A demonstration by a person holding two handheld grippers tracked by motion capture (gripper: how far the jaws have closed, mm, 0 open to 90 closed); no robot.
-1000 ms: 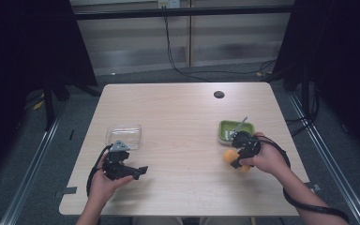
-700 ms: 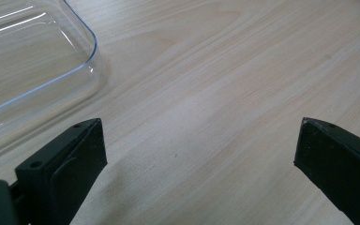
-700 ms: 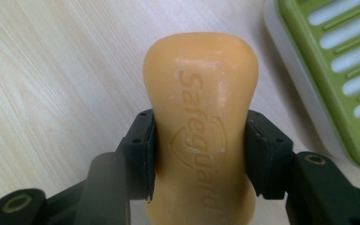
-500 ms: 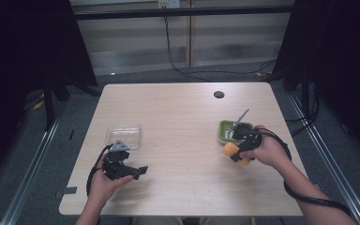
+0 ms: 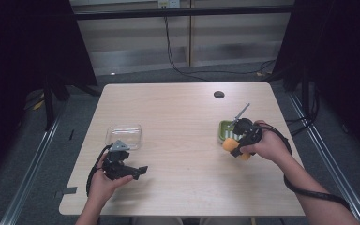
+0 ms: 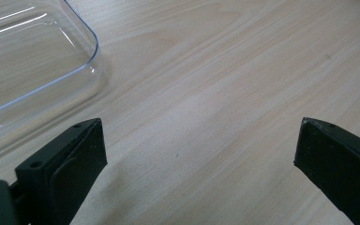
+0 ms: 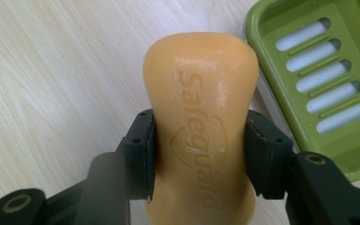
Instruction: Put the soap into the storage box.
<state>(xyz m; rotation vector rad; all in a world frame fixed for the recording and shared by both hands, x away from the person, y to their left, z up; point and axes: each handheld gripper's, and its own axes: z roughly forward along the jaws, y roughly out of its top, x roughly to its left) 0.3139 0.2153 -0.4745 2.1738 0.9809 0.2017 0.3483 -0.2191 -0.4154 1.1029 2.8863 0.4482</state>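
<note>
Right gripper (image 7: 199, 140) clamps an orange embossed soap bar (image 7: 199, 117) beside a green slotted plastic soap dish (image 7: 328, 79); left gripper (image 6: 199, 154) gapes wide near a clear plastic lid (image 6: 23, 61).

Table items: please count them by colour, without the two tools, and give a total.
Orange: 1, the soap bar
Green: 1, the soap dish
Clear: 1, the plastic container
Total: 3
</note>
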